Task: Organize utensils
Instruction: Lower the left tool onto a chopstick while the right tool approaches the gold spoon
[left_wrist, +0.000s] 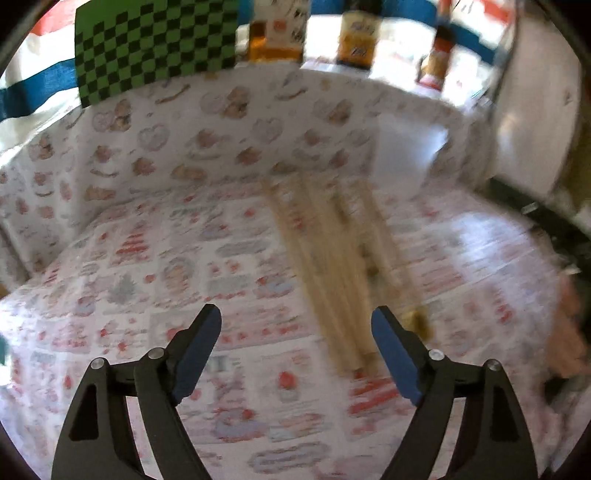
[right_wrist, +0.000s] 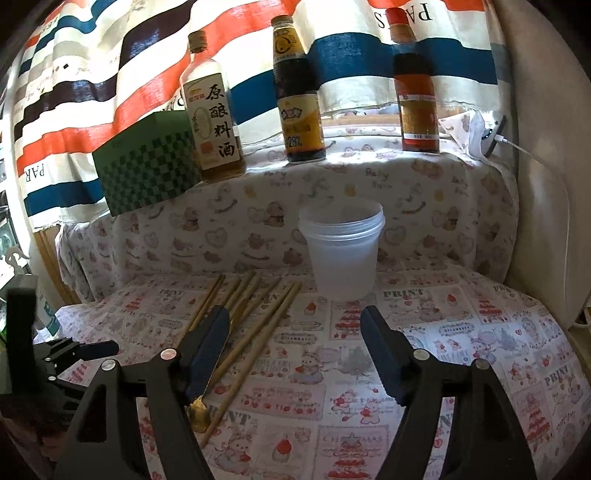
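Note:
Several bamboo chopsticks (right_wrist: 258, 325) lie fanned on the printed tablecloth (right_wrist: 461, 332), with a gold spoon (right_wrist: 199, 410) among them near my right gripper's left finger. A clear plastic cup (right_wrist: 341, 251) stands upright behind them, to the right. My right gripper (right_wrist: 295, 314) is open above the cloth with nothing between its pads. The left wrist view is blurred. There the chopsticks (left_wrist: 332, 266) run from the cup (left_wrist: 406, 155) toward my left gripper (left_wrist: 295, 317). That gripper is open, and the near ends of the sticks lie below its right finger, untouched.
Three sauce bottles (right_wrist: 301, 96) stand on a cloth-covered ledge behind the cup. A green checked box (right_wrist: 147, 166) sits at the ledge's left end. A striped cloth hangs behind. A white wall and cable (right_wrist: 546, 166) close off the right side. Black gripper parts (right_wrist: 74, 354) show at the left edge.

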